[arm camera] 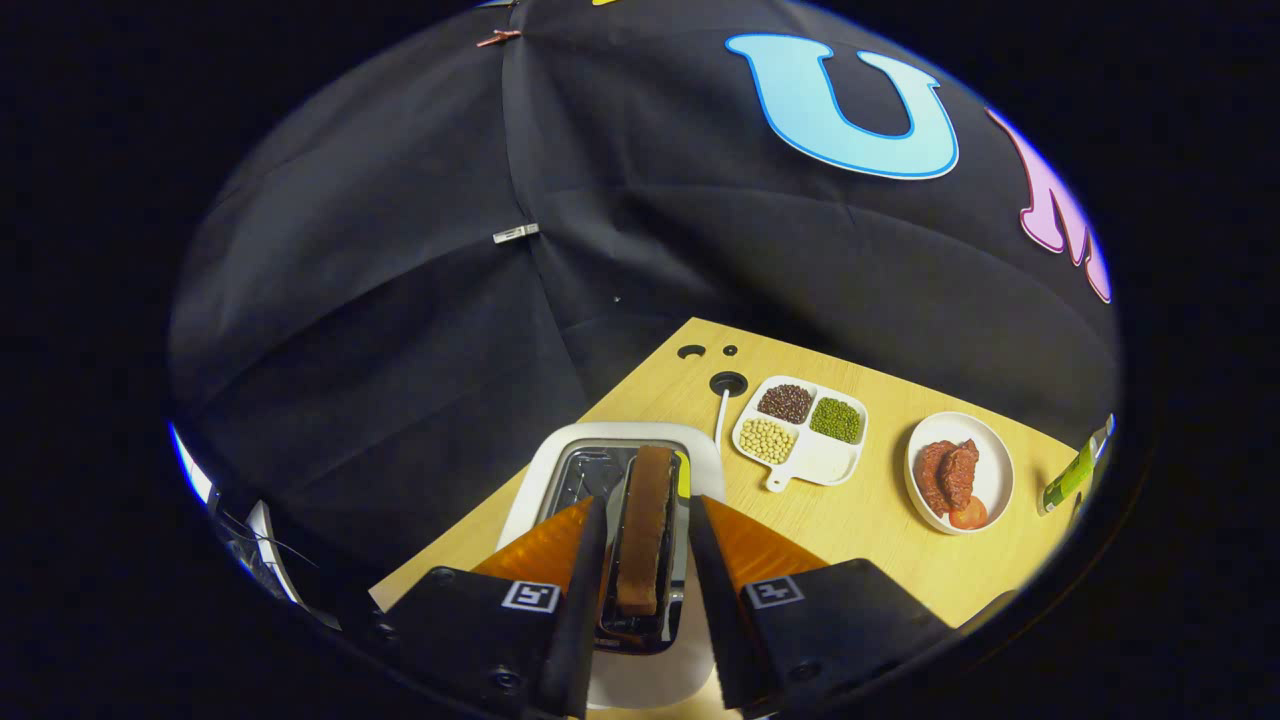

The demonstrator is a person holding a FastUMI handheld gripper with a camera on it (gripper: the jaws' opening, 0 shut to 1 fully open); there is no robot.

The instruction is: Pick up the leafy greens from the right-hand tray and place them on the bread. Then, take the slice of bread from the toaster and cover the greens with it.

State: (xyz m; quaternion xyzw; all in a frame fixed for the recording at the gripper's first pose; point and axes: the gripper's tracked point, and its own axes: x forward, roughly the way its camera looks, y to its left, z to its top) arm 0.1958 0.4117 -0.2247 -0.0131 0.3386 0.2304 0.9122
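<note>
A brown slice of bread (645,530) stands on edge in the slot of the white toaster (560,450). My gripper (647,500) is right over the toaster with one finger on each side of the slice. Its jaws stand open, with a narrow gap between each one and the bread. A sliver of something green and white (1072,478) shows far to the right on the table; I cannot tell what it is.
Beyond the toaster on the wooden table (860,530) lies a white divided tray (835,462) of brown, green and yellow beans. To its right sits a round white plate (992,462) with red meat and a tomato slice. A white cable (721,412) runs into a table hole.
</note>
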